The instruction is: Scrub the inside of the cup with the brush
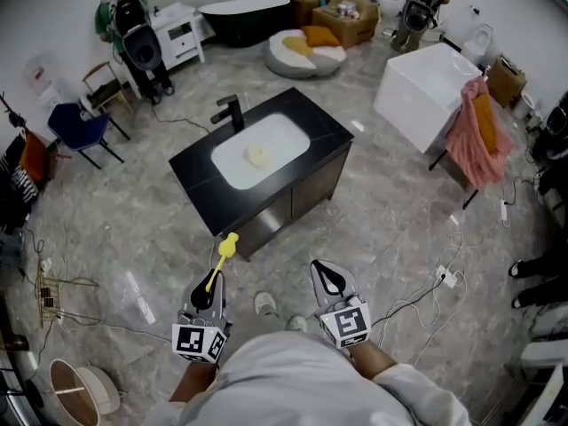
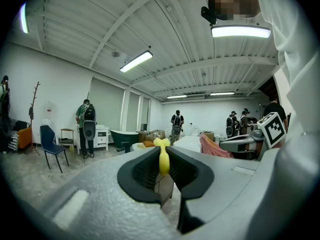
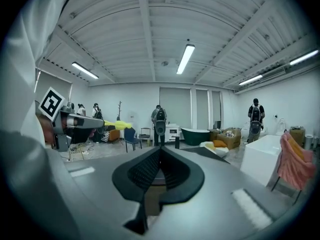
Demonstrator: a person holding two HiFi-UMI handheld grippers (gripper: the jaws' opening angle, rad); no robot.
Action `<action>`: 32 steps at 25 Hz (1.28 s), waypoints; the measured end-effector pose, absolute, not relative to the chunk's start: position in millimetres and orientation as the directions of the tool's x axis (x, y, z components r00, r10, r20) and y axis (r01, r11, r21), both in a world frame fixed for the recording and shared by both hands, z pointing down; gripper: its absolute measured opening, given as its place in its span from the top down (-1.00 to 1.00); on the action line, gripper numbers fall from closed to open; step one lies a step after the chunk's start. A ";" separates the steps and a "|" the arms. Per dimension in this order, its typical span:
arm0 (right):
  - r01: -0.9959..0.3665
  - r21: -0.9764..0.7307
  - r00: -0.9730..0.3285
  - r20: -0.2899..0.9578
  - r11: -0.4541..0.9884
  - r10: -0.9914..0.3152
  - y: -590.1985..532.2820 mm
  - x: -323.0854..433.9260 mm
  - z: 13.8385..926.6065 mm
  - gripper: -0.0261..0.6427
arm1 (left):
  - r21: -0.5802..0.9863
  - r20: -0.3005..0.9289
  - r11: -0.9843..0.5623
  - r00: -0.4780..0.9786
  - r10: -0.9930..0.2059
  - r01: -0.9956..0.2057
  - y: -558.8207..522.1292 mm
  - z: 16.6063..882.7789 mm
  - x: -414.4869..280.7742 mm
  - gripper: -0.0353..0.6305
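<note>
My left gripper (image 1: 209, 293) is shut on a yellow brush (image 1: 224, 254), whose head sticks out forward toward the black sink cabinet (image 1: 315, 131). In the left gripper view the brush handle (image 2: 163, 160) is pinched between the dark pads of the left gripper (image 2: 164, 153). A small pale yellow thing (image 1: 257, 154), perhaps the cup, lies in the white basin (image 1: 284, 131). My right gripper (image 1: 325, 275) is shut with nothing in it; its pads meet in the right gripper view (image 3: 161, 152). Both grippers hang over the floor, short of the cabinet.
A black faucet (image 1: 232, 112) stands at the basin's far edge. To the right are a white block (image 1: 424, 85) and a pink cloth (image 1: 477, 136). Cables (image 1: 426, 295) trail on the floor. A blue chair (image 1: 80, 128) and a round basket (image 1: 78, 387) are at the left.
</note>
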State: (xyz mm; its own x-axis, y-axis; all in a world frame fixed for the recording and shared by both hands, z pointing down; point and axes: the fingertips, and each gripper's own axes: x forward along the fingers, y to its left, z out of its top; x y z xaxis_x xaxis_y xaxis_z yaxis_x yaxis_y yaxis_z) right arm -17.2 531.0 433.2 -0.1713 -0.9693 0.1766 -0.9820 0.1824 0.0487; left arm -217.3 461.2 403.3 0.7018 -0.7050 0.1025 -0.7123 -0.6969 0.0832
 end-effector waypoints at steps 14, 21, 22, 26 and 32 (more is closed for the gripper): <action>-0.986 0.115 -0.101 0.177 0.123 -0.979 424.9 -14.9 414.6 0.91 | 0.137 0.057 -0.738 0.749 -0.660 -0.660 343.6 414.9 -210.1 0.77; -0.986 0.140 -0.066 0.192 0.094 -0.979 384.4 -10.4 412.3 0.91 | 0.148 0.070 -0.746 0.760 -0.646 -0.649 297.2 425.0 -208.0 0.77; -0.986 0.139 -0.066 0.196 0.095 -0.978 379.2 -8.5 413.7 0.91 | 0.151 0.074 -0.743 0.757 -0.649 -0.652 291.8 425.7 -207.7 0.77; -0.987 0.114 -0.086 0.199 0.111 -0.976 357.2 2.2 423.3 0.91 | 0.153 0.093 -0.729 0.744 -0.661 -0.667 273.4 433.4 -201.6 0.77; -0.981 0.080 -0.156 0.193 0.175 -0.969 314.4 26.4 431.0 0.91 | 0.134 0.115 -0.691 0.704 -0.701 -0.710 244.7 436.9 -174.3 0.77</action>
State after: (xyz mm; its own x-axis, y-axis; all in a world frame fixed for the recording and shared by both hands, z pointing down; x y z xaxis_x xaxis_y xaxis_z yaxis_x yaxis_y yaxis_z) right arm 26.4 314.4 431.0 -0.1564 -0.9686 0.1935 -0.9814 0.1745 0.0801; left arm -174.3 244.7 436.9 0.7037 -0.7012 0.1146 -0.7103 -0.6909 0.1343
